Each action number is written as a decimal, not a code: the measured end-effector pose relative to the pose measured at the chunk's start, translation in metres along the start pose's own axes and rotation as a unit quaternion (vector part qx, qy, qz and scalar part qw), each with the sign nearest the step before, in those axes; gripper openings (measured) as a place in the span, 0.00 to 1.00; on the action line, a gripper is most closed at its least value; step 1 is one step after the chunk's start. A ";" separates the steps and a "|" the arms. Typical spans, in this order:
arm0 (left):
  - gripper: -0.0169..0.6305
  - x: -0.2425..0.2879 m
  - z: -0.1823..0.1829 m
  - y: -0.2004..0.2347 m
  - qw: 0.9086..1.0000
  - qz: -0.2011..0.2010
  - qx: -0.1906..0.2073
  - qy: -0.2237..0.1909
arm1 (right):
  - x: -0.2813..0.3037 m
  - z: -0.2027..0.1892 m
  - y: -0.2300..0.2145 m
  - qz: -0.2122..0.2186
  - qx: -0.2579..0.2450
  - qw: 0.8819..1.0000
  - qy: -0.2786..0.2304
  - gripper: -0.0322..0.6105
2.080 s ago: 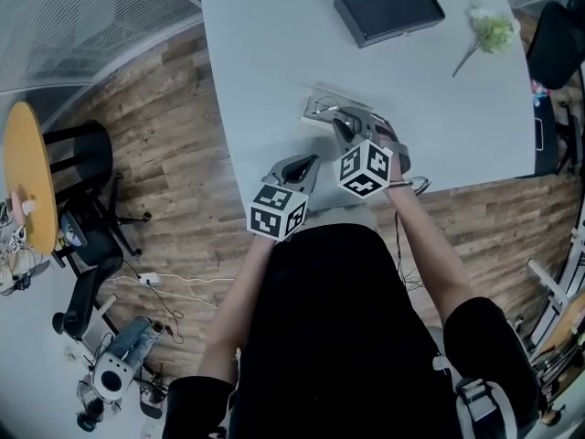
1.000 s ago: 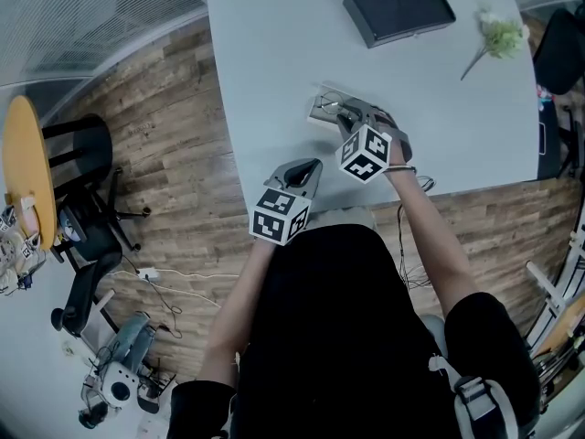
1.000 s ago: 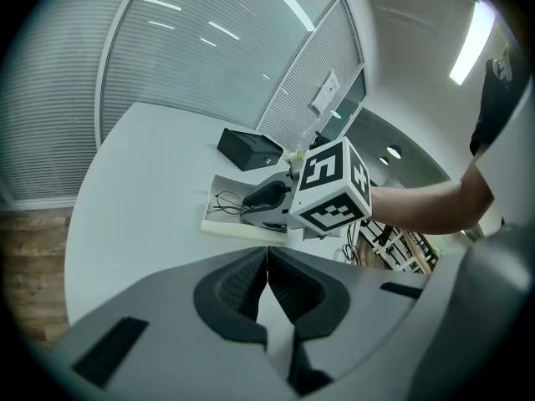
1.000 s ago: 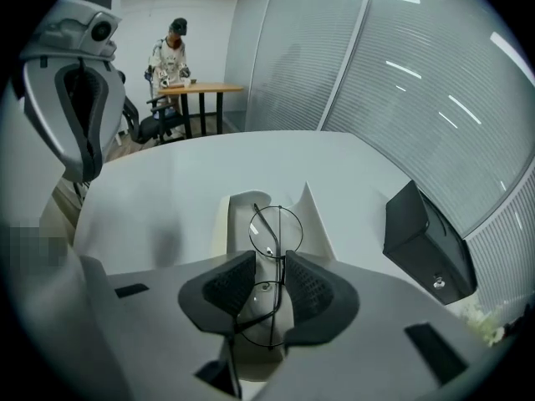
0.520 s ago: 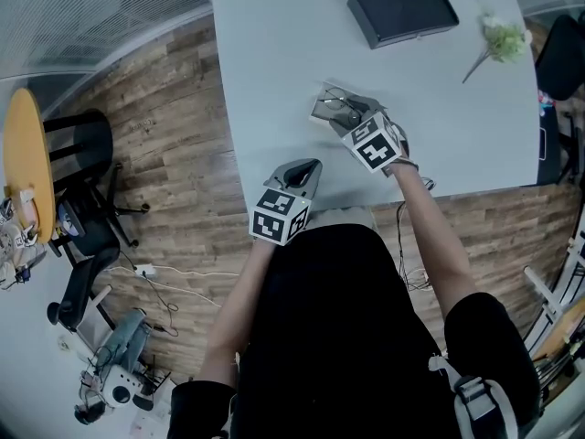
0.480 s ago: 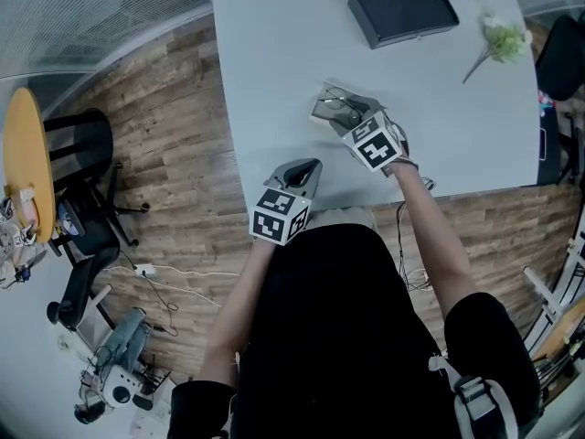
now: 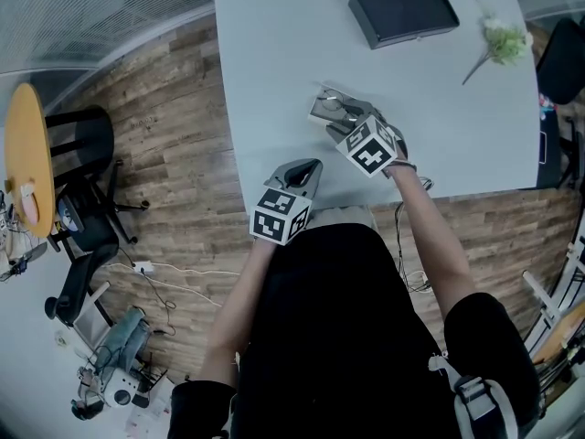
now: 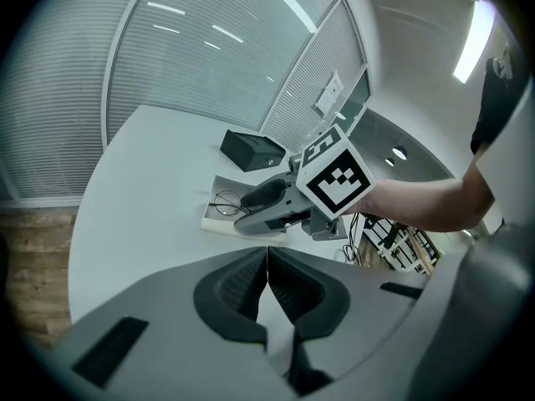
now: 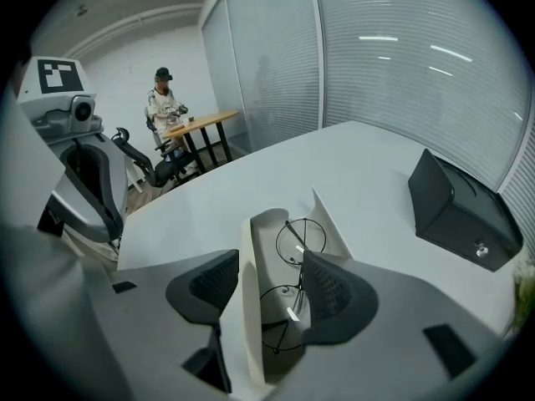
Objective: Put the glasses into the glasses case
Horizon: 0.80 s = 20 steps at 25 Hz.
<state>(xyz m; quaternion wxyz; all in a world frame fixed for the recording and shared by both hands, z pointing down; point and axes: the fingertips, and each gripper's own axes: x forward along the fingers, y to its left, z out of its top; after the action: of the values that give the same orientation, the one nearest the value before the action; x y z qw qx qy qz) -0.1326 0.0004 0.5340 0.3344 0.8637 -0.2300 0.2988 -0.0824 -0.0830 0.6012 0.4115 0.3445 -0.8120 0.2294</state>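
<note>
The right gripper (image 9: pixel 272 289) has just been opening its jaws and is now holding them wide. The glasses (image 9: pixel 299 241) are lying loose between them, with no pad pressing on the frame. That is looking like a release: the glasses are resting inside the open case (image 9: pixel 248 295) on the bench (image 9: pixel 251 170), so the placing seems done. The case's near wall is running up between the jaws, with one jaw outside it and the other hanging just over the lenses. The left gripper (image 8: pixel 267 266) is waiting near the bench edge, jaws together and empty.
</note>
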 end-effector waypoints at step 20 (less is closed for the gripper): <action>0.06 0.010 0.004 -0.028 0.999 0.032 -0.027 -0.028 | -0.020 -0.005 0.020 0.046 -0.072 0.996 -0.009 0.45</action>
<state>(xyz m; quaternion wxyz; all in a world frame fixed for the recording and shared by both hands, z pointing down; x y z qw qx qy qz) -0.1076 0.0144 0.5259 0.3411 0.8546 -0.2747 0.2792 -0.0865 -0.0594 0.5860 0.4169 0.2783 -0.8450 0.1864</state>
